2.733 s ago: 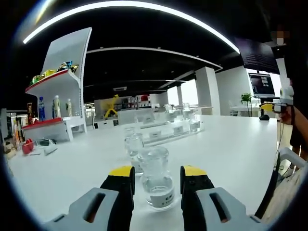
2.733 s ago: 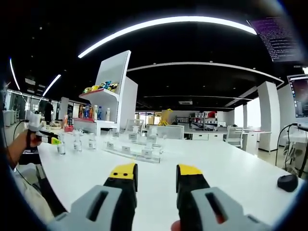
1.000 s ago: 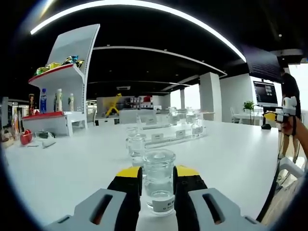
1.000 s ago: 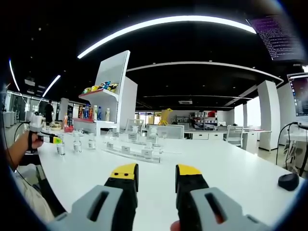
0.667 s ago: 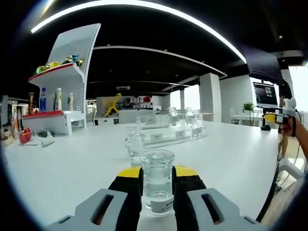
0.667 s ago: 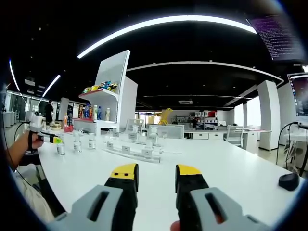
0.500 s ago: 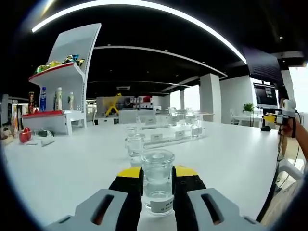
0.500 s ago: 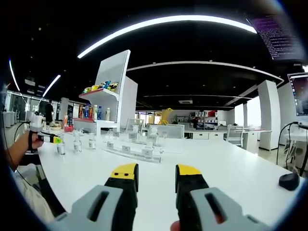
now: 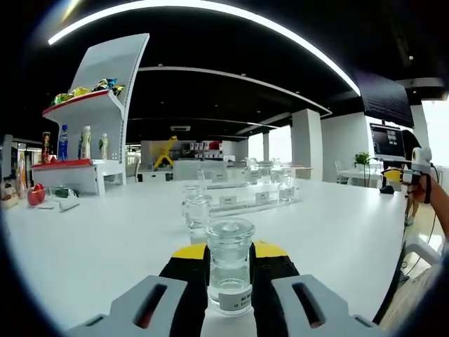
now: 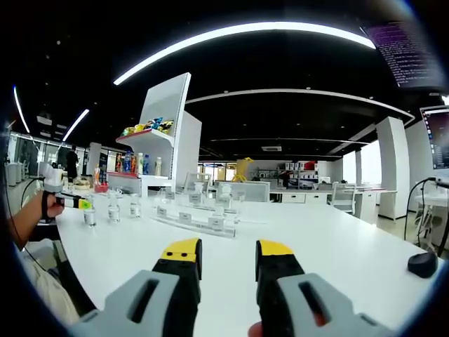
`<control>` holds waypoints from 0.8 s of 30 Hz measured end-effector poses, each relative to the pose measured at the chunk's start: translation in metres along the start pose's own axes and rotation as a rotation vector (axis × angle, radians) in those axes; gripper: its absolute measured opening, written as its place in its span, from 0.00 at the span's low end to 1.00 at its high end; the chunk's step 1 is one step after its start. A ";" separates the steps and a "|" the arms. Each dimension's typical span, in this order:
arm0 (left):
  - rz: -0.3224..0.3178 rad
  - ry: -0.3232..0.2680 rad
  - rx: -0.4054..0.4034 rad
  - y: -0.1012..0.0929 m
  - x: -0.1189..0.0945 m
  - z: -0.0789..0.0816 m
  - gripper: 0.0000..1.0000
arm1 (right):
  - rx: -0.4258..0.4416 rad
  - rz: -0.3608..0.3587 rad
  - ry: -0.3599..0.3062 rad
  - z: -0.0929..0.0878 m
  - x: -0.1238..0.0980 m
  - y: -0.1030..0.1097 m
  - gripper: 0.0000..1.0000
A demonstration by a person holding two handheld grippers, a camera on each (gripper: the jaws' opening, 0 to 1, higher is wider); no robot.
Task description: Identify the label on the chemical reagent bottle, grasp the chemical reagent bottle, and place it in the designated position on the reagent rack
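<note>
A clear glass reagent bottle (image 9: 229, 265) with a glass stopper and a white label stands low in the left gripper view, and my left gripper (image 9: 229, 254) is shut on it. Two more clear bottles (image 9: 196, 210) stand just beyond it. Further back lies the long transparent reagent rack (image 9: 245, 200) with small white labels and several bottles in it. In the right gripper view my right gripper (image 10: 226, 251) hovers open over the white table (image 10: 337, 246), with nothing between its fingers. The left gripper (image 10: 69, 201) shows at the far left there, next to the loose bottles (image 10: 113, 208) and the rack (image 10: 188, 217).
A white display shelf (image 9: 92, 133) with drinks and snacks stands behind the table at the left. A black mouse (image 10: 421, 265) lies near the table's right edge. A person's hand holds the right gripper (image 9: 412, 170) at the far right. Desks and monitors fill the background.
My left gripper's jaws have shut on the labelled bottle, which stood loose between them 2.7 s ago. The right gripper has stayed still and open.
</note>
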State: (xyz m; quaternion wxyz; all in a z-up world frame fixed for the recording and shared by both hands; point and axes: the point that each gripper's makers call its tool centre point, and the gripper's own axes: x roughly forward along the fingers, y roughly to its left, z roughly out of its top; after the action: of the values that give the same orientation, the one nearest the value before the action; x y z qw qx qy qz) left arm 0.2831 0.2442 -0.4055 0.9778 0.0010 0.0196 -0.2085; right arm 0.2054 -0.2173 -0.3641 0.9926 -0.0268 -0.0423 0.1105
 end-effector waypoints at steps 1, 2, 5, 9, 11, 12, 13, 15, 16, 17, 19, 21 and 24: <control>0.000 -0.001 0.000 0.000 0.000 0.000 0.22 | 0.000 0.000 0.000 0.000 0.000 0.000 0.30; -0.001 -0.001 0.000 0.000 0.000 0.000 0.22 | 0.000 0.000 0.001 0.000 0.000 0.000 0.30; -0.003 -0.004 0.001 0.000 0.000 0.000 0.22 | -0.001 0.000 0.000 0.000 0.000 0.001 0.30; 0.000 -0.007 0.004 0.000 0.000 0.000 0.22 | -0.001 0.002 0.001 0.000 0.001 0.002 0.30; 0.001 -0.007 0.005 0.000 0.000 0.000 0.21 | -0.001 0.002 0.001 0.000 0.001 0.002 0.30; 0.002 -0.010 0.004 0.000 0.000 0.000 0.21 | -0.001 0.002 0.002 -0.001 0.001 0.003 0.30; 0.003 -0.012 0.005 0.000 0.000 0.001 0.21 | -0.001 0.002 0.003 -0.001 0.001 0.003 0.30; 0.003 -0.017 0.006 0.000 0.000 0.001 0.21 | 0.000 0.003 0.003 -0.001 0.001 0.003 0.30; 0.001 -0.019 0.008 -0.001 0.000 0.001 0.21 | -0.001 0.003 0.003 -0.001 0.001 0.002 0.30; 0.000 -0.022 0.010 -0.001 0.000 0.001 0.21 | -0.001 0.003 0.002 -0.001 0.001 0.003 0.30; 0.003 -0.027 0.007 -0.001 0.000 0.001 0.21 | 0.000 0.007 0.000 0.000 0.001 0.003 0.30; 0.003 -0.028 0.005 -0.001 0.000 0.001 0.21 | -0.002 0.010 0.004 -0.001 0.002 0.004 0.30; 0.005 -0.027 0.004 -0.001 0.000 0.001 0.21 | -0.002 0.010 0.006 -0.002 0.002 0.004 0.30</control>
State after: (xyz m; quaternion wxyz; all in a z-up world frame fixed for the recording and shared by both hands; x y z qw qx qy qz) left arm 0.2825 0.2432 -0.4044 0.9785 0.0001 0.0058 -0.2062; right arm 0.2065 -0.2130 -0.3657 0.9922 -0.0283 -0.0395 0.1151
